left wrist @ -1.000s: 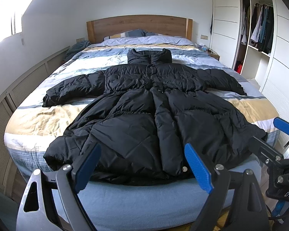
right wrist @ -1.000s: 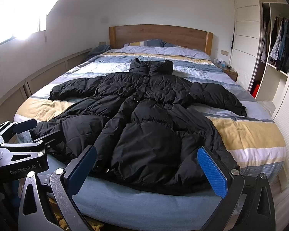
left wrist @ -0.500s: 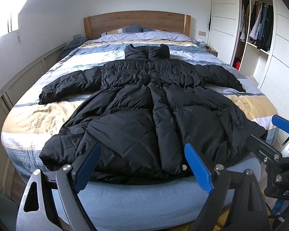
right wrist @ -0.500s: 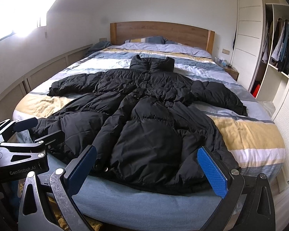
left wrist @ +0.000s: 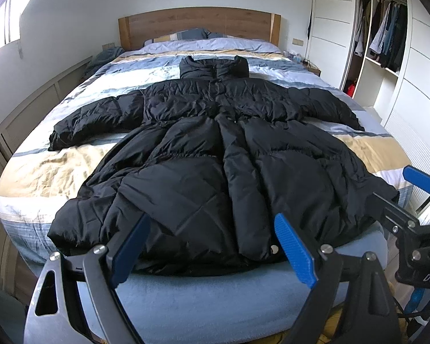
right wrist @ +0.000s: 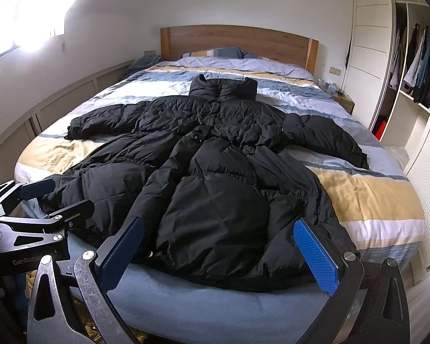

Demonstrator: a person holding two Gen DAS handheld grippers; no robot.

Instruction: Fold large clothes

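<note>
Over the last second both cameras have eased forward and a little lower toward the foot of the bed (left wrist: 186, 309), so the black padded coat (left wrist: 215, 154) fills more of each view, though the coat itself has not shifted. It lies flat and face up on the striped bedding, collar (left wrist: 213, 67) at 12 o'clock toward the headboard (left wrist: 197, 24), one sleeve (left wrist: 97, 117) out toward 10 o'clock, the other sleeve (left wrist: 326, 107) toward 2 o'clock, and the hem at 6 o'clock along the mattress edge. The left gripper (left wrist: 212, 246) hangs spread wide just short of the hem, holding nothing; the right gripper (right wrist: 218, 250) is likewise spread and empty near the hem's right half. This reads as the approach only: no fold has begun, and the hem corners or the sleeves look like the likely first grasp.
</note>
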